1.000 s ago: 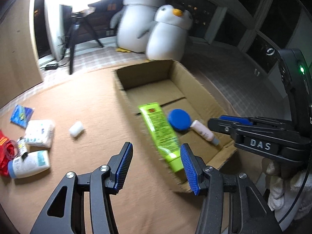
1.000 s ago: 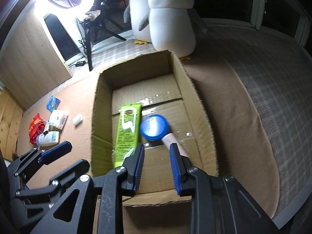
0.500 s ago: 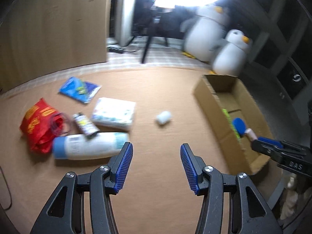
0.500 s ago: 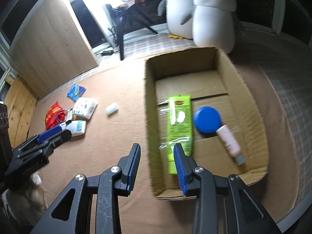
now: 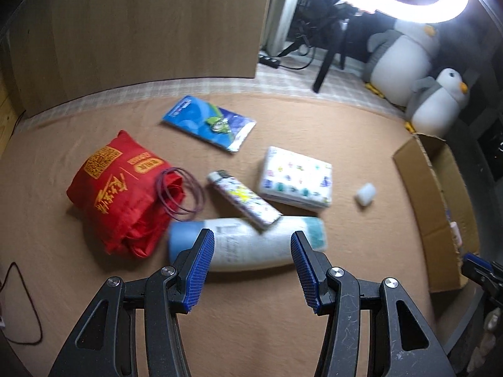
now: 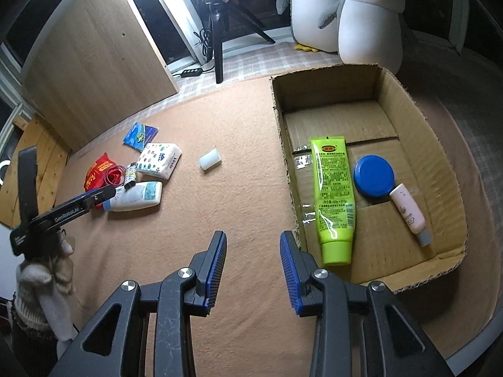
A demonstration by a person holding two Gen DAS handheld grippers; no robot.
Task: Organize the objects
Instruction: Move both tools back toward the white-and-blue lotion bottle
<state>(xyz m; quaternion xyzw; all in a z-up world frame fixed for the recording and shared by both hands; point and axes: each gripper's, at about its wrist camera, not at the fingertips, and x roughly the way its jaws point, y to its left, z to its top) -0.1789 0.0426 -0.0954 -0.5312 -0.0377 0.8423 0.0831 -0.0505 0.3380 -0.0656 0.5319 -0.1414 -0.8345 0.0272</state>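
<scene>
The left hand-held gripper (image 5: 249, 262), jaws apart and empty, hangs just over the white plastic bottle with a pale blue cap (image 5: 245, 243), likely next for the open cardboard box (image 6: 418, 119) well away, while the right hand-held gripper (image 6: 253, 270), jaws apart after just opening, idles empty beside that box.

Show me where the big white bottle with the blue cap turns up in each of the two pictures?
Left wrist view: white bottle lies low in the middle, just beyond the fingertips.
Right wrist view: it lies at the left, on the brown mat.
Shared landmark: the red bag beside its blue cap.
</scene>
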